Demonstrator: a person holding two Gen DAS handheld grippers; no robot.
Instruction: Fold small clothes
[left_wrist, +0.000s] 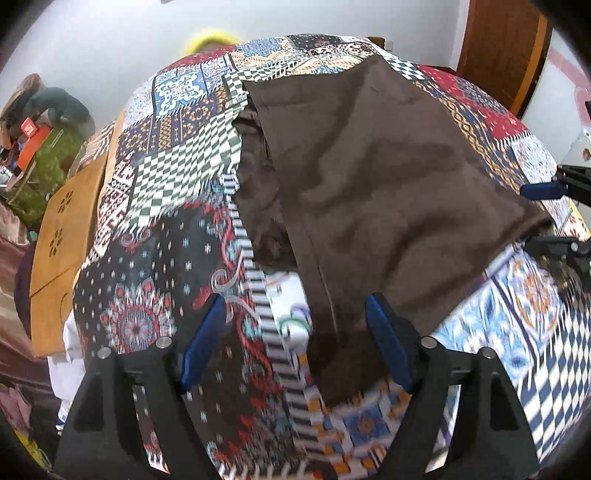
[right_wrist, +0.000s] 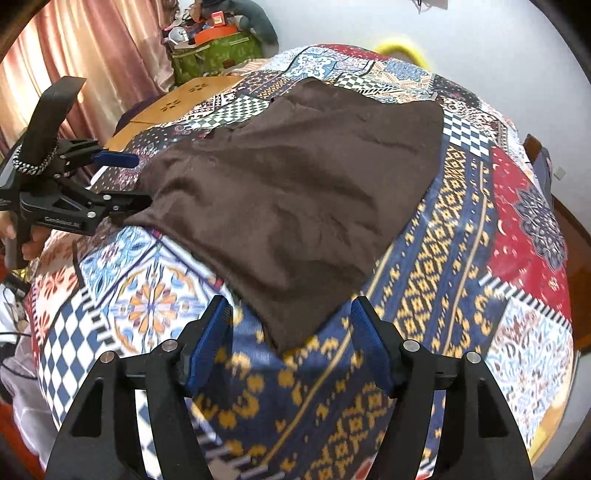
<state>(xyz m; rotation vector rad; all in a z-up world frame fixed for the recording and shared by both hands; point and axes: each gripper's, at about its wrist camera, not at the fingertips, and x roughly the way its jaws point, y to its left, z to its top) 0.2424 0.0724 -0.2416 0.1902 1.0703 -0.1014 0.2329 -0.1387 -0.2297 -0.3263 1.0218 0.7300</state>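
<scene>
Left gripper (left_wrist: 295, 332): blue-padded jaws spread, brown cloth edge between, pads not pressing. Right gripper (right_wrist: 291, 339): jaws spread, cloth corner between, untouched. Brown fabric garment (right_wrist: 295, 192) lies flat mid patchwork-print bedspread (right_wrist: 461, 236), wooden board (left_wrist: 62, 236) at bedspread's edge.

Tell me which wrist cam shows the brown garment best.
Right wrist: the brown garment lies there nearly whole, all edges visible on the patchwork cloth. Left wrist shows it too, but its near edge runs between that gripper's fingers and blurs.
</scene>
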